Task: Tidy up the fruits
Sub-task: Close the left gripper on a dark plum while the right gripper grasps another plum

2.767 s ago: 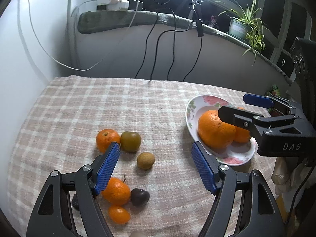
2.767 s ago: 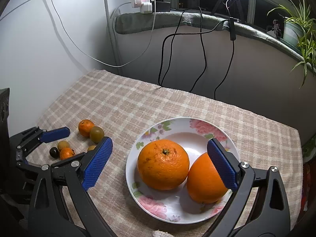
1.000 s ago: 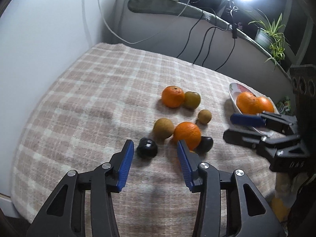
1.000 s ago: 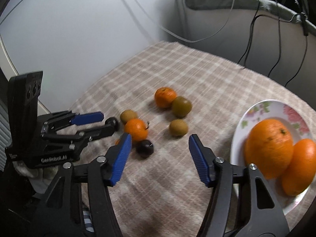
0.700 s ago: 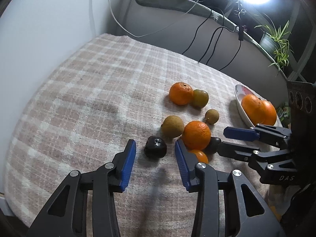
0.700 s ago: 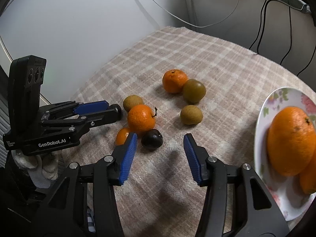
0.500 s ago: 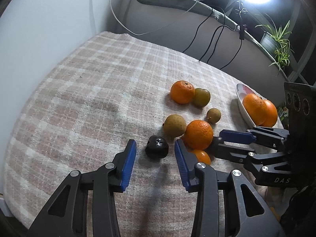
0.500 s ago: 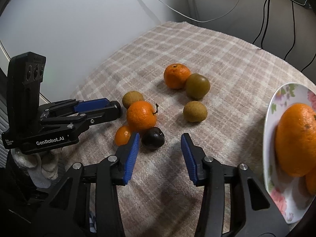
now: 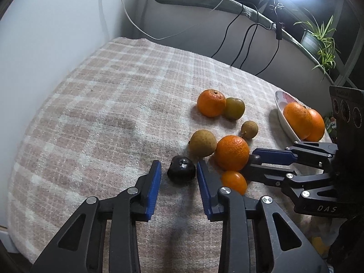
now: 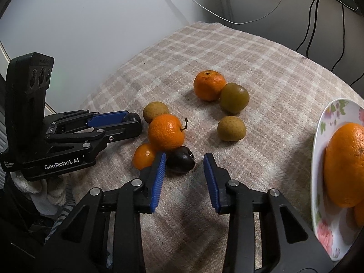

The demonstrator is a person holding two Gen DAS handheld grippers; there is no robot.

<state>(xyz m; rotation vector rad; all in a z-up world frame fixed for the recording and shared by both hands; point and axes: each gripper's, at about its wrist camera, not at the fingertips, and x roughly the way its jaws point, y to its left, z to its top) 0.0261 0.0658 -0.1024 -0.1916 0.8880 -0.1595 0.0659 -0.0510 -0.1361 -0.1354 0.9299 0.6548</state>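
The left gripper (image 9: 179,175) brackets a dark plum (image 9: 181,169), fingers parted, not yet closed on it. The right gripper (image 10: 184,166) does likewise around a second dark plum (image 10: 180,159), likely so both can be lifted together. Oranges and brown fruits crowd close. A flowered plate (image 10: 318,141) holding two oranges sits right, on a checked cloth (image 9: 102,104) under a cabled windowsill.

Both wrist views low, near, converging on fruit cluster (image 9: 218,141).
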